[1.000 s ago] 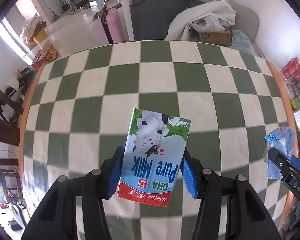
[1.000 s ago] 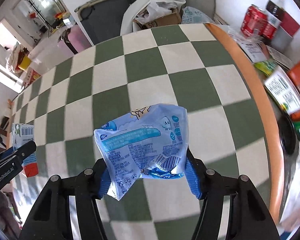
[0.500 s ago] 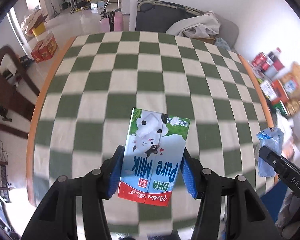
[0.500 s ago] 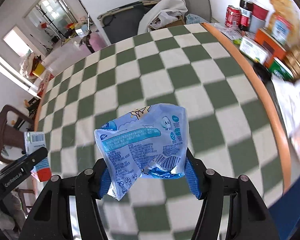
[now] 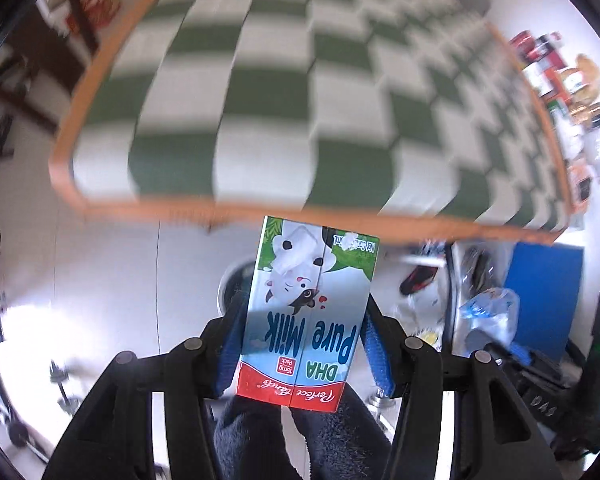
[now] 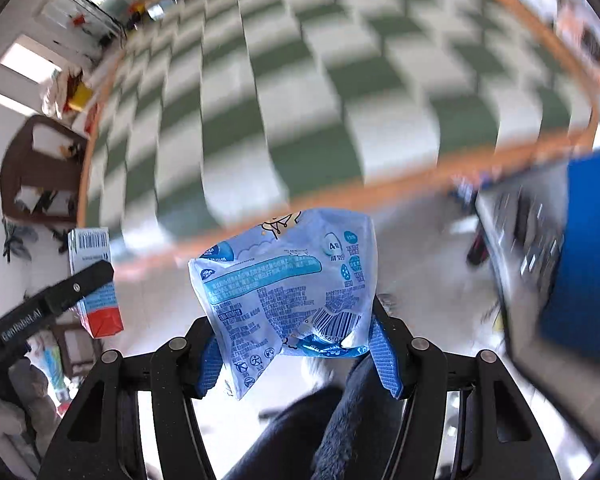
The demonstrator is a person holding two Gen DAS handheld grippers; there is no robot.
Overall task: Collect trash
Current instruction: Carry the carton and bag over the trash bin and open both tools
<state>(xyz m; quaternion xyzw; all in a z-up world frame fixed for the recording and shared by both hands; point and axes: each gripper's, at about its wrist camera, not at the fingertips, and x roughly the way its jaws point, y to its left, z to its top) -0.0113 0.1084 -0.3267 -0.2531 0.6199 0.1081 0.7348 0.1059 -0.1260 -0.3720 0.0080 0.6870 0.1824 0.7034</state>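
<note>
A table (image 5: 260,92) with a green-and-white checked cloth and an orange rim fills the upper part of both wrist views, blurred by motion. Packaged groceries and bottles (image 5: 556,68) stand crowded just beyond the table's right edge; whether they rest on it cannot be told. Below the table's near rim lies a pale, glossy floor (image 5: 112,280), and a blue panel (image 5: 544,296) stands near the table's right corner.

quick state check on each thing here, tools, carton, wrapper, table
left tool: shut on the milk carton
milk carton: held upside down, off the table
right tool: shut on the blue wrapper
blue wrapper: crumpled, held off the table
checkered table: beyond both tools, blurred
</note>
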